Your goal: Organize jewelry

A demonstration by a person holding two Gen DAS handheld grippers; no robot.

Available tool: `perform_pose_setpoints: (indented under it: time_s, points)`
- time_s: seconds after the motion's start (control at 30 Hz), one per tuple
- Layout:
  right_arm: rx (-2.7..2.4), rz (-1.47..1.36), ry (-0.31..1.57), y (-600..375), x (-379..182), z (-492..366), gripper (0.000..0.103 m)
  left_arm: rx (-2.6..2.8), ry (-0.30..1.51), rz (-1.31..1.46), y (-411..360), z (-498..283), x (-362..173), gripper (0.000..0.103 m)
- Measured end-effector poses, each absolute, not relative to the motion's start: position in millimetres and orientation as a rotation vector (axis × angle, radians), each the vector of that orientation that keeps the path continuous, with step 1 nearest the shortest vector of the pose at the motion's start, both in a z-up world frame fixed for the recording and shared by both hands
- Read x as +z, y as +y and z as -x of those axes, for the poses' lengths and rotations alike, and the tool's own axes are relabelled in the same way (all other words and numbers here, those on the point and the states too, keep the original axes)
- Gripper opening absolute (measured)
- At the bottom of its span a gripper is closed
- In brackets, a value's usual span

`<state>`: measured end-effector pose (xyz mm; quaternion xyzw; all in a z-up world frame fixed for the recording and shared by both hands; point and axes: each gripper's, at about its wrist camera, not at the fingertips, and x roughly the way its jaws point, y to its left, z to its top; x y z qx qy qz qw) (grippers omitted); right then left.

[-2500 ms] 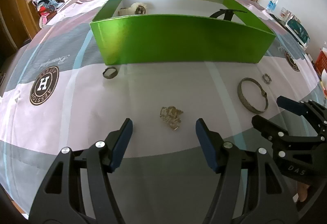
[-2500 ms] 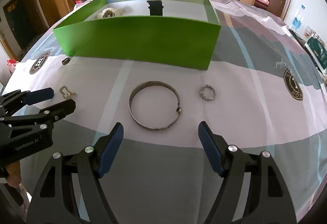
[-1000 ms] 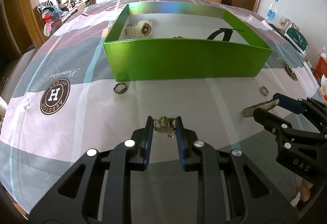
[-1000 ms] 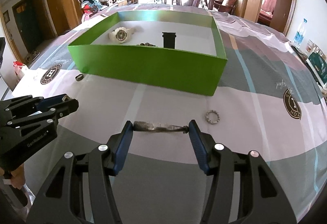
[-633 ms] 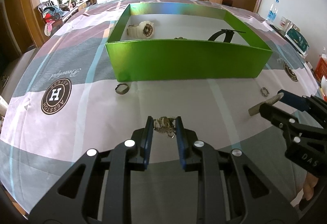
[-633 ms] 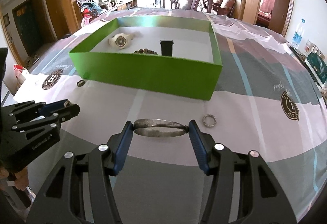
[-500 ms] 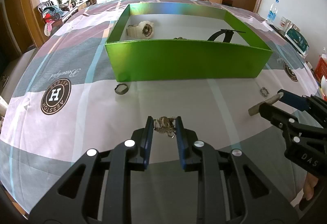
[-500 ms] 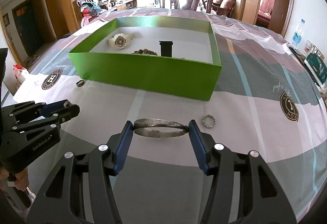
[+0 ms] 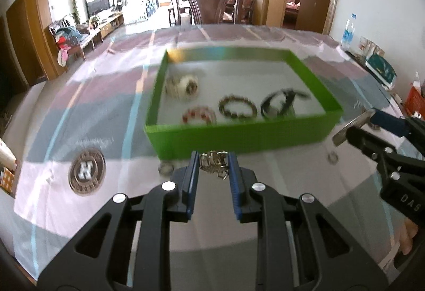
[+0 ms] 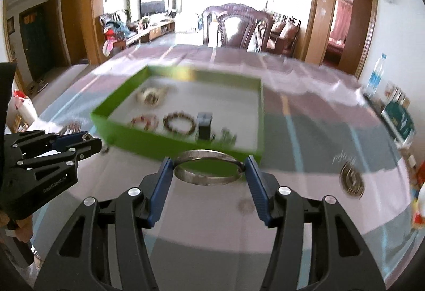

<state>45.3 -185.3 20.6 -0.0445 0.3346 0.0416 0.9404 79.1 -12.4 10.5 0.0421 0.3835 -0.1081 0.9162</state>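
My left gripper (image 9: 214,161) is shut on a tangled metal chain (image 9: 214,163), held in the air before the green box (image 9: 240,135). My right gripper (image 10: 208,167) is shut on a silver bangle (image 10: 208,179), lifted above the tablecloth in front of the green box (image 10: 186,144). Inside the box lie a white watch (image 9: 184,85), a red bead bracelet (image 9: 198,116), a brown bead bracelet (image 9: 237,107) and a black watch (image 9: 279,104). A small ring (image 9: 166,168) and a small chain ring (image 9: 332,157) lie on the cloth near the box's front wall. The right gripper (image 9: 357,124) shows at the right edge of the left wrist view.
A tablecloth with round H logos (image 9: 86,171) covers the table. A dark wooden chair (image 9: 209,5) stands behind the far edge. A water bottle (image 9: 348,32) and a book (image 9: 381,68) sit at the right side. Both views are blurred by motion.
Both grippers have risen from the table with their pieces, so the box's inside now shows from above. The chain and the bangle stay clamped between the jaws.
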Motion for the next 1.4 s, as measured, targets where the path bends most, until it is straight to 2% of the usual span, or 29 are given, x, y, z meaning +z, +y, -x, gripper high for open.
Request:
perform_pose_setpoints:
  time_s: [0.27, 0.63, 0.67, 0.73, 0.83, 1.13, 1.4]
  points:
    - [0.061, 0.121, 0.621, -186, 52, -100, 0.055, -0.218, 0.759, -0.074, -19, -139, 45, 0.022]
    - [0.044, 0.108, 0.729, -179, 13, -165, 0.055, -0.192, 0.859, -0.052, -24, -198, 9, 0.022]
    - [0.045, 0.109, 0.73, -179, 12, -165, 0.056, -0.189, 0.86, -0.047, -23, -199, 8, 0.025]
    - [0.041, 0.105, 0.722, -180, 13, -163, 0.063, -0.19, 0.86, -0.039, -20, -198, 9, 0.034]
    - [0.045, 0.086, 0.711, -185, 20, -157, 0.065, -0.187, 0.828, -0.035, -17, -190, 19, 0.043]
    - [0.024, 0.04, 0.697, -219, 33, -97, 0.065, -0.152, 0.778, -0.041, 24, -126, 26, 0.044]
    - [-0.027, 0.001, 0.85, -252, -22, -70, 0.065, -0.078, 0.909, -0.015, 60, -105, -27, 0.048]
